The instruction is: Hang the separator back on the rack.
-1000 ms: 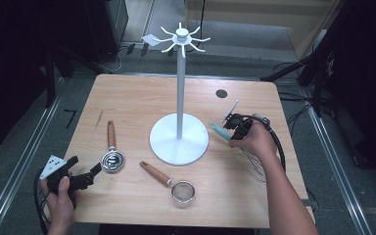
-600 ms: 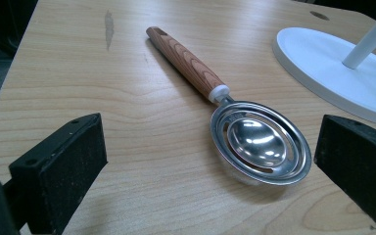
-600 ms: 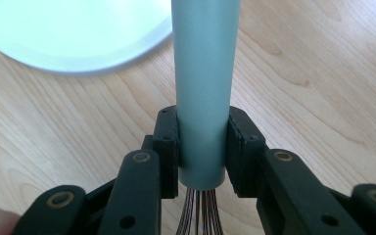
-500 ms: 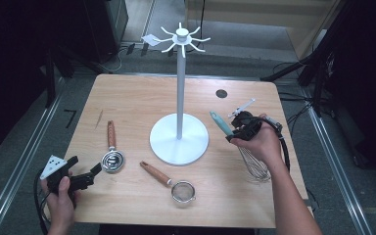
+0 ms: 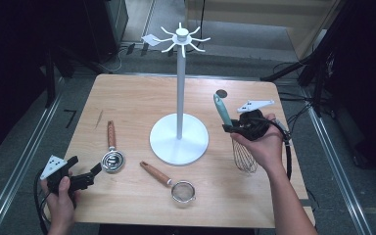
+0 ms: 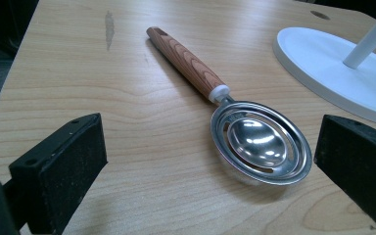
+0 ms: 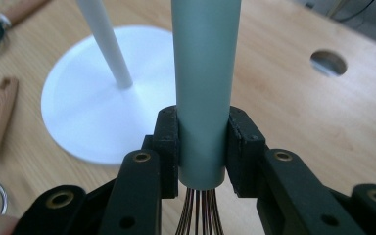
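left gripper (image 5: 94, 172) sits at the near left corner of the table (image 5: 127, 98), jaws spread wide with nothing between them, pointing at the egg separator (image 6: 259, 142). its steel cup holds nothing, wooden handle running away across the table. a bit right of that, near the front edge, the little mesh strainer (image 5: 182, 190) lies on the wood, basket holding nothing as far as i can tell. the white hook stand (image 5: 178, 138) is at mid table. right of its base, the right gripper (image 7: 203, 142) is pinching the whisk (image 5: 244, 154) by its teal handle, pads pressed on both sides, wires hanging down off the table.
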Motion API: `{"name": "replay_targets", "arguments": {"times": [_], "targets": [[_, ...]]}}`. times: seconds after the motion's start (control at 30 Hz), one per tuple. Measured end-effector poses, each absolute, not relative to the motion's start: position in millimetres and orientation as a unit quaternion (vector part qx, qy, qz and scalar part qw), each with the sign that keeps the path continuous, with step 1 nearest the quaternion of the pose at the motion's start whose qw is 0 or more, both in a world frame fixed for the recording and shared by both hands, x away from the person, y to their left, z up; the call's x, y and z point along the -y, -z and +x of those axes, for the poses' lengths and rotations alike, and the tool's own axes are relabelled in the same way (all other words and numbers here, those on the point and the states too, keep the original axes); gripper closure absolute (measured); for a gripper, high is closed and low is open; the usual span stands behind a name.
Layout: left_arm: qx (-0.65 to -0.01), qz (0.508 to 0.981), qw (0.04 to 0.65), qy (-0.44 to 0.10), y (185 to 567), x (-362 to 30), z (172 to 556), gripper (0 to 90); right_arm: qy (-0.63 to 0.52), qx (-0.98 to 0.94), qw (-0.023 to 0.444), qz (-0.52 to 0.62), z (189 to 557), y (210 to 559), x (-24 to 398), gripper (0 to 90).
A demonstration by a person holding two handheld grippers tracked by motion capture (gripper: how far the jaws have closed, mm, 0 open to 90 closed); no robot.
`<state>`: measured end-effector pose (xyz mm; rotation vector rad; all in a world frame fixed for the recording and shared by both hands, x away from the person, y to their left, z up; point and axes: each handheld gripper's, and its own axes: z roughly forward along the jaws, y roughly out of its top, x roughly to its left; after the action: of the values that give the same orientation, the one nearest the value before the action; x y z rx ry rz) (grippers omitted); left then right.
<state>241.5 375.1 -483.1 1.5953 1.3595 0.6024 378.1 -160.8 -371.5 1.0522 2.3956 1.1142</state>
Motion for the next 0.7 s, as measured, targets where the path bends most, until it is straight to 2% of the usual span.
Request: {"name": "replay_targets", "arguments": {"times": [0.7], "targets": [[-0.553, 0.648, 0.463, -0.246, 483.1, -375.2, 241.5, 0.0, -0.546, -0.751, 0.166, 0.332, 346.8, 336.2, 143.1, 71.3]]}}
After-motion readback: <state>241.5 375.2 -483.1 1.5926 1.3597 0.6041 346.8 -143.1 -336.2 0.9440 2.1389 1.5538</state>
